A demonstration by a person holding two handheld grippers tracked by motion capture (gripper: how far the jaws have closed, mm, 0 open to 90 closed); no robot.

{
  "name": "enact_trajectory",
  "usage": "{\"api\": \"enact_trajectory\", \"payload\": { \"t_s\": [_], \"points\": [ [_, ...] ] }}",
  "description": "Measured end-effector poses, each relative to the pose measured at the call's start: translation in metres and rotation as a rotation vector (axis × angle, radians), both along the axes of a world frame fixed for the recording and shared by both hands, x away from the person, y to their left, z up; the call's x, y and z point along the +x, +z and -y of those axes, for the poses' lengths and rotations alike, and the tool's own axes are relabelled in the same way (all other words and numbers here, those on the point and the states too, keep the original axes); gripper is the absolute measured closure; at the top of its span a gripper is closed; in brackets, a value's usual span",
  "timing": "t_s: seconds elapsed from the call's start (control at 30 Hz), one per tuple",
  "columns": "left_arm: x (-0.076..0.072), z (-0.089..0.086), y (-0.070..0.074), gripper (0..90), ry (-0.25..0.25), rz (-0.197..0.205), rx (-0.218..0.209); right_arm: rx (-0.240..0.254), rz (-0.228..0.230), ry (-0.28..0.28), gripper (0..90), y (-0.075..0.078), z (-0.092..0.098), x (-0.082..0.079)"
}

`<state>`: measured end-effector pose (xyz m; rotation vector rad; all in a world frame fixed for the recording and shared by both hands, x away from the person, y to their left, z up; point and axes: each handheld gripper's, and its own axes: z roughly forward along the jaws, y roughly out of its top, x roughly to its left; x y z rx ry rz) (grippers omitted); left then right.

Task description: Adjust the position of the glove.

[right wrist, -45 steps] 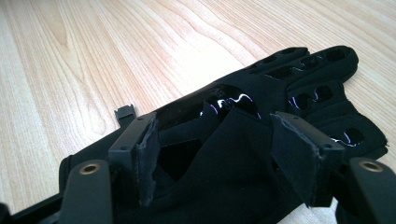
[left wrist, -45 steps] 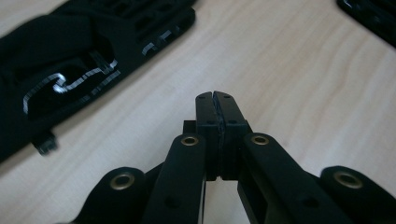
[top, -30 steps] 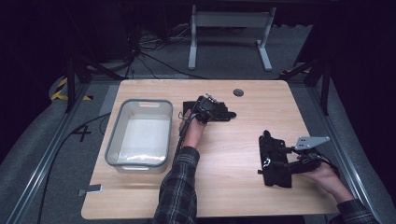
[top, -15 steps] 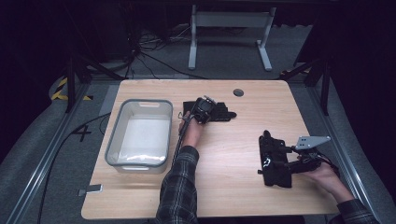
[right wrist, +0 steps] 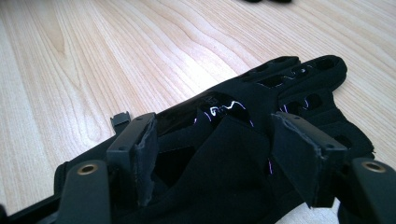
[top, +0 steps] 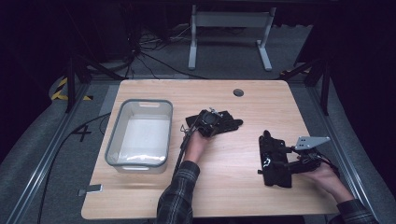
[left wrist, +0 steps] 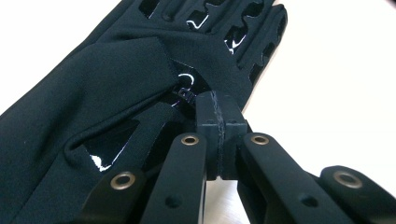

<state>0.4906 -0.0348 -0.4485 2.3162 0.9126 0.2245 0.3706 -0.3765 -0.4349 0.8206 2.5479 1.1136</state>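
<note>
Near the table's middle lies a black glove (top: 231,123), and my left gripper (top: 212,120) is shut on its cuff end. In the left gripper view the left gripper's (left wrist: 219,112) tips are pressed together at a fold of this glove (left wrist: 93,93), whose glossy patches and fingers point away. At the right, a second black glove (top: 268,144) lies lengthwise. My right gripper (top: 276,163) grips it across its width. In the right gripper view the right gripper's (right wrist: 224,140) two pads press on a bunched hump of that glove (right wrist: 289,88), fingers lying flat beyond.
A clear plastic bin (top: 144,101) stands at the table's left, close to my left forearm. The wooden table (top: 233,200) has a round cable hole (top: 238,92) at the back. A small grey tag (top: 91,189) lies at the front left corner.
My left gripper has slid toward the near side and slightly right, and the glove it holds has moved with it. The right gripper and its glove have stayed put.
</note>
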Motion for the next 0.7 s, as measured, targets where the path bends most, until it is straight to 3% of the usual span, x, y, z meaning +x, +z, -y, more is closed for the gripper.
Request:
{"api": "enact_trajectory", "payload": {
  "t_s": [0.23,0.43,0.57,0.7],
  "points": [
    [-0.027,0.010,0.000,89.9,-0.061,-0.028,-0.014,0.001,0.004,-0.001,32.6,0.000,0.000,0.000],
    [-0.042,0.016,0.002,89.9,-0.097,-0.036,-0.002,-0.001,0.006,-0.003,32.6,0.000,0.000,0.000],
    [-0.044,0.016,0.005,89.8,-0.110,-0.036,-0.007,-0.002,0.004,-0.004,32.6,0.000,0.000,0.000],
    [-0.042,0.008,0.013,89.9,-0.084,-0.015,-0.026,-0.002,0.004,-0.003,32.6,0.000,0.000,0.000]
  ]
}}
